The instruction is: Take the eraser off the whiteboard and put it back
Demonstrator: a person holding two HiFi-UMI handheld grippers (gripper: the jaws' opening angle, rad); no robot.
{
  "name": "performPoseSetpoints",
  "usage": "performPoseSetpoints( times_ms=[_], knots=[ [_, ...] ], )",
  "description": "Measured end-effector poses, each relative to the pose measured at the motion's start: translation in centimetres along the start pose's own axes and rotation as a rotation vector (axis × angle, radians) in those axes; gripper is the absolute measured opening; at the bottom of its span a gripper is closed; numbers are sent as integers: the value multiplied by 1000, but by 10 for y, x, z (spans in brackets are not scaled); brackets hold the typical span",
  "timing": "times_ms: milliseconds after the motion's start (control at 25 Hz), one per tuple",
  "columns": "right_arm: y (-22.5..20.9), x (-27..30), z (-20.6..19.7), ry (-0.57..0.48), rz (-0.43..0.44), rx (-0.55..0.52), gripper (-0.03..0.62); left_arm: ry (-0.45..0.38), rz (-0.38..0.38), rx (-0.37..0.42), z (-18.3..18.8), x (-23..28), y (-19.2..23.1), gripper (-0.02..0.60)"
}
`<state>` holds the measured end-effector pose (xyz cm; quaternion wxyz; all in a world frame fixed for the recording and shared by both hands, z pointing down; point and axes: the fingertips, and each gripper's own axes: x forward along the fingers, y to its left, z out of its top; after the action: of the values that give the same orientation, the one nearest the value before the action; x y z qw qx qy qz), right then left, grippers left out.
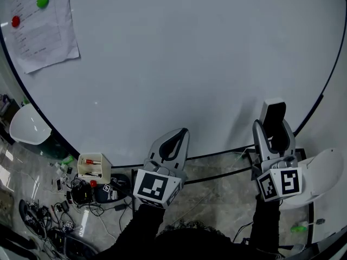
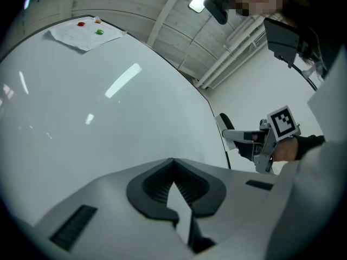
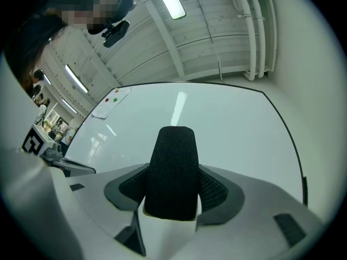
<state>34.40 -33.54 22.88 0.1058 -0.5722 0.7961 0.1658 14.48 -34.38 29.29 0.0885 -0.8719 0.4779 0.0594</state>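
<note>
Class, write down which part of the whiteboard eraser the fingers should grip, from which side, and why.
Grip the eraser across its two long sides, coming from one short end, as the right gripper does: those flat parallel sides seat the fingers, leaving the black felt face uncovered.

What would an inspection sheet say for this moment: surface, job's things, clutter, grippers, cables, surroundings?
Surface: whiteboard bare, with no writing seen; a paper sheet is pinned at its upper left by magnets.
Job's things: eraser, black felt on a white body, held near the board's lower right edge; whether it touches the board cannot be told.
Clutter: cream box with small items, on the floor below the board.
Grippers: left gripper shut, with nothing in it; right gripper shut on the eraser.
Cables: tangle on the floor at lower left.
Surroundings: white chair at left, and another at right.
</note>
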Motion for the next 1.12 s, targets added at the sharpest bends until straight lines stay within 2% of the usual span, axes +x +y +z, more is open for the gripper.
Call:
performPoseSetpoints(
  times_ms=[360,680,960,1120],
  knots=[
    [-1,6,-4,-9,11,15,269,-4,17,1,-3,1,3,6],
    [12,24,-15,-3,67,69,270,14,86,6,-9,-5,12,6],
    [48,49,-25,-5,175,117,270,29,196,20,-10,-18,28,6],
    [80,60,-24,-33,274,126,270,42,304,10,-14,-35,45,6]
  ],
)
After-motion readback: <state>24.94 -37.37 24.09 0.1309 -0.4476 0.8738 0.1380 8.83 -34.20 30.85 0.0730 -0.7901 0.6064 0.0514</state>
